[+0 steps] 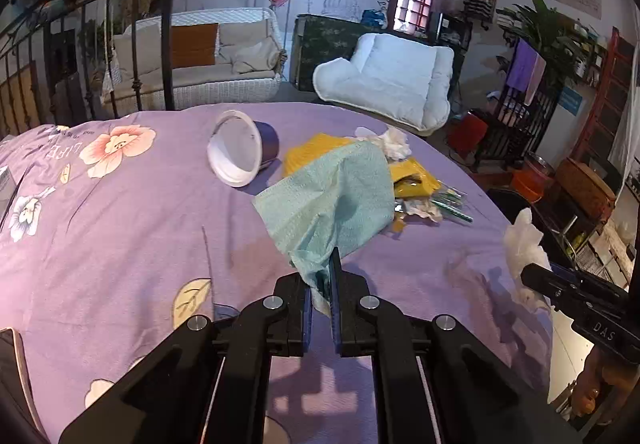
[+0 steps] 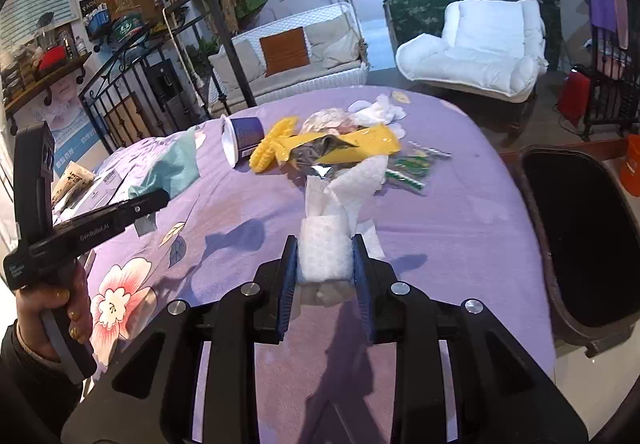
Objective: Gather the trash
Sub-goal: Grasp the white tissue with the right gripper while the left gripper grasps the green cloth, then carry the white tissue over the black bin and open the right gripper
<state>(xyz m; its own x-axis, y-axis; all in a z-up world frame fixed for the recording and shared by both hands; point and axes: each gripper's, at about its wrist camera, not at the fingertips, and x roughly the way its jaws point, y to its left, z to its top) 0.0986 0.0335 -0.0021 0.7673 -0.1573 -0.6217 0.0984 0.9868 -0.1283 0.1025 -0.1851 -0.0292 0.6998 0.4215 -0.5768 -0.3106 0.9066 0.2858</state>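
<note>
My left gripper (image 1: 322, 284) is shut on a corner of a teal cloth (image 1: 332, 199), lifted over the purple flowered tablecloth (image 1: 140, 228); the cloth also shows in the right wrist view (image 2: 176, 163). My right gripper (image 2: 325, 260) is shut on a crumpled white paper towel (image 2: 326, 244), which also shows in the left wrist view (image 1: 522, 244). A tipped purple cup (image 1: 244, 147) (image 2: 244, 137), a yellow wrapper (image 2: 360, 141) (image 1: 412, 175), white tissues (image 2: 378, 109) (image 1: 394, 141) and green packets (image 2: 408, 165) lie mid-table.
A dark wicker bin (image 2: 580, 240) stands at the table's right edge. A white armchair (image 2: 480, 51), a wicker sofa (image 2: 296, 55) and a black iron railing (image 2: 132, 91) are beyond the table. A box and packet (image 2: 92, 183) lie at the left.
</note>
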